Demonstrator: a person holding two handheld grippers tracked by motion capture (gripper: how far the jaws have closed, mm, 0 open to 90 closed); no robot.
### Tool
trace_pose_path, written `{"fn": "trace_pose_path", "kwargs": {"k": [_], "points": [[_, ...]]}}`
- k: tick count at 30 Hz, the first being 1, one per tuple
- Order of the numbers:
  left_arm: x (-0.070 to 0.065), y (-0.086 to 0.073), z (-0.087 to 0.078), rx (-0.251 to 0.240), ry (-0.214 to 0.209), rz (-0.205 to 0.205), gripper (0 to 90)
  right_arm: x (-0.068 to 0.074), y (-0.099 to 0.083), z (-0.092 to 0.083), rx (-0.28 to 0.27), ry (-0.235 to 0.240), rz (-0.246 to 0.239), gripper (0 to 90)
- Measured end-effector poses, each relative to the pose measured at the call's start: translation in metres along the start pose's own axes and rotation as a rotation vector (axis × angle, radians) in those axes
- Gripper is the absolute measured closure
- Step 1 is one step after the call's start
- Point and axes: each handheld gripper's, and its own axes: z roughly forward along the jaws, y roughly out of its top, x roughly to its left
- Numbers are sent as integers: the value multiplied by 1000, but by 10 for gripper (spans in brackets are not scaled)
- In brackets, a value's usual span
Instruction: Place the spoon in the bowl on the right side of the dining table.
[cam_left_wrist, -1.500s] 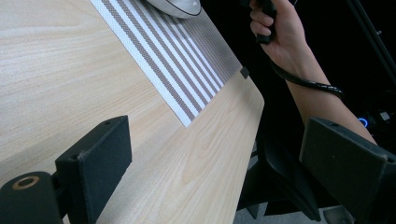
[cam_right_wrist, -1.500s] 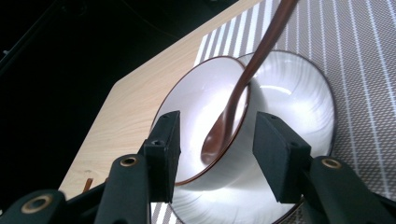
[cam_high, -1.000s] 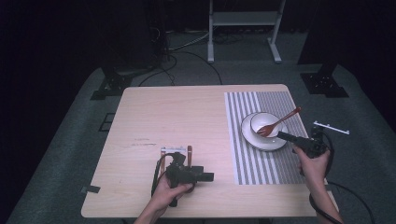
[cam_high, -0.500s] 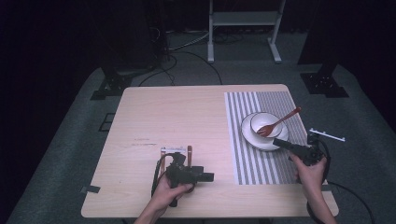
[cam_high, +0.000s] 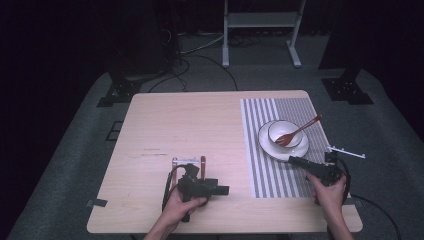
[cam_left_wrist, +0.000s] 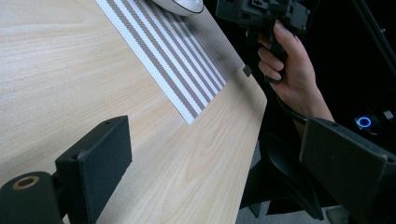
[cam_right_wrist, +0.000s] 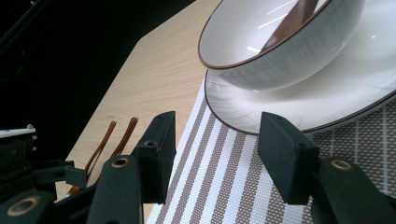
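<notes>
Table amid dark grey floor

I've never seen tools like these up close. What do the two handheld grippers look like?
Each hand holds a black gripper by a pistol-style handle. The left gripper carries two flat, blocky black fingers on arms with brass-coloured pivot rings, and a black cable loops from it. The right gripper has the same black fingers and trails a black cable off the table. The forearms are bare, without sleeves.

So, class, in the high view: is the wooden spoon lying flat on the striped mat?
No: the spoon rests in the bowl, its handle sticking out over the rim.
</notes>
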Motion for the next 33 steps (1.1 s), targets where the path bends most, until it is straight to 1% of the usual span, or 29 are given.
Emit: {"fn": "trace_pose_path", "kwargs": {"k": [9,20,29,33], "points": [[1,-1,-1,1,1,3,79,9,-9,3,22,2,-36,454],[1,-1,-2,1,2,4,79,17,-21,8,45,18,-51,448],[0,-1,-2,-2,1,6,79,24,-30,10,50,32,-72,436],[0,-1,-3,-3,1,7,79,25,-32,10,55,41,-72,426]]}}
